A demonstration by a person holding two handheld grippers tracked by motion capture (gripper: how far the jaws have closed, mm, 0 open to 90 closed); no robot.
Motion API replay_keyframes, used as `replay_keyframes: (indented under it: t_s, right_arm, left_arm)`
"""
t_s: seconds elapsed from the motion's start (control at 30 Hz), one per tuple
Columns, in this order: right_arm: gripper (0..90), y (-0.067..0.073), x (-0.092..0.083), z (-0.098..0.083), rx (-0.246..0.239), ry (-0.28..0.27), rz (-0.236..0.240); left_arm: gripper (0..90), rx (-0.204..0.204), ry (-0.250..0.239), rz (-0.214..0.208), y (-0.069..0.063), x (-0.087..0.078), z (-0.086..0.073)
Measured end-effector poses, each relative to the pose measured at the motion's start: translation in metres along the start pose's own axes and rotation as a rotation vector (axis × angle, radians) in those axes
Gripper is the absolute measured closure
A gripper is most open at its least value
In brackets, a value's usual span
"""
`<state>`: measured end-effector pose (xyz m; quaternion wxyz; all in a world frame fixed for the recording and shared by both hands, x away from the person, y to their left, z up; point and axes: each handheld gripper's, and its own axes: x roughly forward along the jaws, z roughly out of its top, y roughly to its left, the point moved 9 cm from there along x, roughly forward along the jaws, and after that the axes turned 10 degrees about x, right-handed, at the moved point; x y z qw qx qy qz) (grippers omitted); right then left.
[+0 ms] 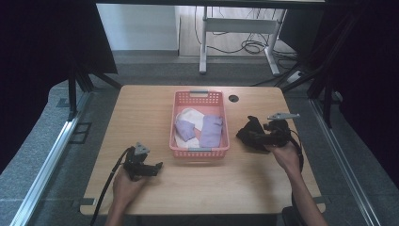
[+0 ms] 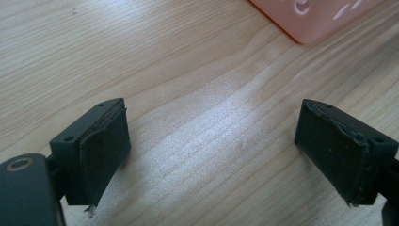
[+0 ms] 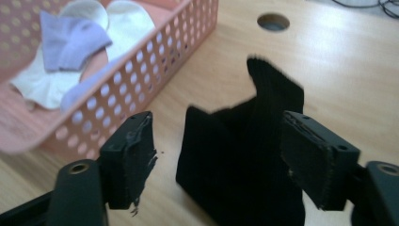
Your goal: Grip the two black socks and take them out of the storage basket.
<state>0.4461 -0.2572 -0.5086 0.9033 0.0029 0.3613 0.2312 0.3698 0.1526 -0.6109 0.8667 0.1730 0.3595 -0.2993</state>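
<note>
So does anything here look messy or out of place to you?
One thing: a black sock lies crumpled on the table beside the pink basket, while the white and lilac socks are inside it. The right gripper stands open around it. The pads look frayed at the edges.

A lab or recording bay: black curtains (image 1: 42, 56) flank a wooden tabletop (image 1: 141, 113), metal rails (image 1: 47, 160) run along the grey floor, and loose cables (image 1: 249, 46) lie beneath a desk frame (image 1: 235, 28) (white) behind.
</note>
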Motion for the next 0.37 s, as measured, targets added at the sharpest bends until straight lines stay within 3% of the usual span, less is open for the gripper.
replay_keyframes:
  t_s: [0.1, 0.23, 0.37]
  right_arm:
    - [19.2, -0.005, 0.000, -0.017, 0.031, 0.004, -0.016]
    - [18.9, -0.011, 0.006, -0.041, 0.050, 0.034, -0.017]
    - [19.0, -0.014, 0.008, -0.049, 0.039, 0.048, -0.029]
  left_arm:
    - [10.3, 0.000, 0.000, 0.000, 0.000, 0.000, 0.000]
    - [10.3, 0.000, 0.000, 0.000, 0.000, 0.000, 0.000]
    - [10.3, 0.001, 0.001, 0.001, 0.000, 0.000, 0.000]
